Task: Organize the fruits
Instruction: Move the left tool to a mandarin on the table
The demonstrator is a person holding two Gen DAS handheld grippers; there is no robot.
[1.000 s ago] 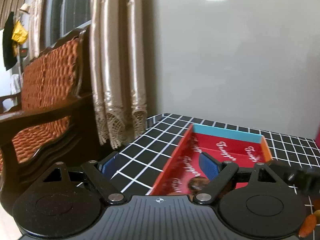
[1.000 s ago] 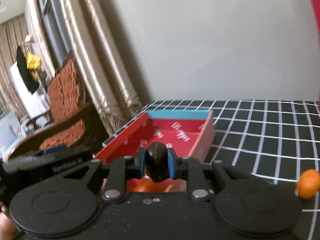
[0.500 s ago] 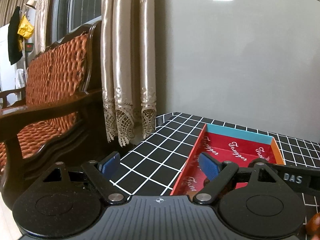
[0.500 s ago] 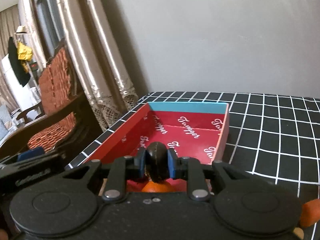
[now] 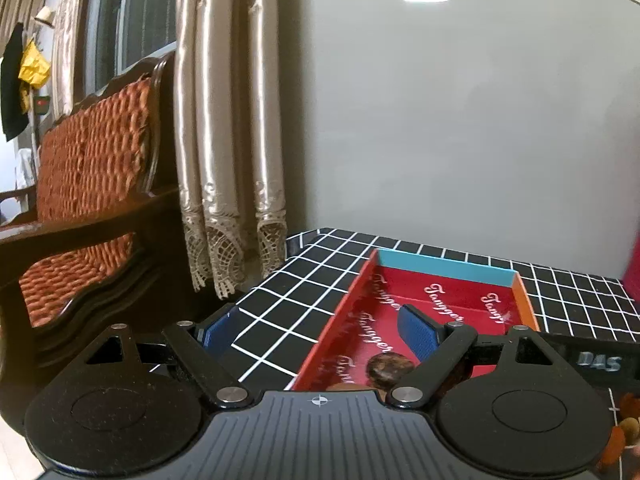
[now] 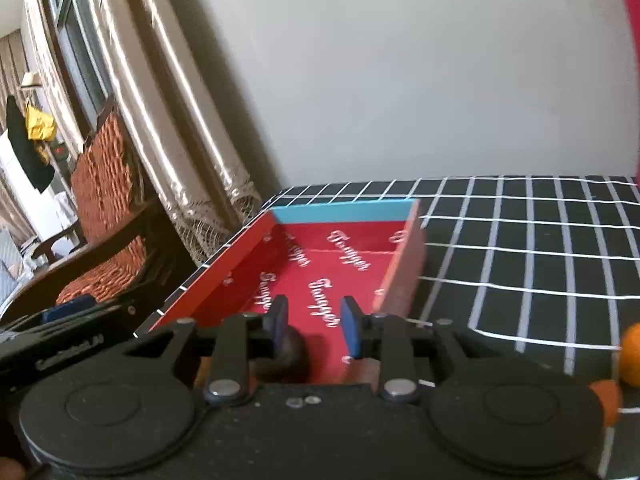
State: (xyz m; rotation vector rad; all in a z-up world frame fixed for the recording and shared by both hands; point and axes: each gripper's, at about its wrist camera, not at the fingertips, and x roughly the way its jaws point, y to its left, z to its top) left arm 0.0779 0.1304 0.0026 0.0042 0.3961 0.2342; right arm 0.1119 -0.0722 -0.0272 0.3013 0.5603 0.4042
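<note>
The right tongs [image 6: 314, 326] hang low over the near end of the red box [image 6: 224, 264], and their jaws are opening: the blue pads [image 6: 351, 330] stand apart with bare red floor showing between them. A dark round fruit [image 6: 290, 350] sits in the box just under the left pad, partly hidden by it, so whether the pad touches it I can't say; it is not pinched between the two.

From the left-hand camera that fruit shows as a brown, mottled ball [image 5: 388, 368] at the near end of the box [image 5: 348, 312], with a sliver of something orange just in front of it at the camera's edge. The left tongs [image 5: 320, 330] stand wide apart and hold nothing; one pad hangs over the checked desk [image 5: 280, 308] outside the box, the other pad [image 5: 418, 330] over the inside. The black body of the right tongs crosses just beyond it on the right.

The box lies along the left edge of the desk, its far wall blue, its floor printed with white script. Out on the desk to the right, well clear of the box, lies an orange fruit [image 6: 632, 354], with another orange piece [image 6: 608, 402] nearer the camera. A chair [image 5: 92, 184] and curtain [image 5: 224, 128] stand off the desk's left side.
</note>
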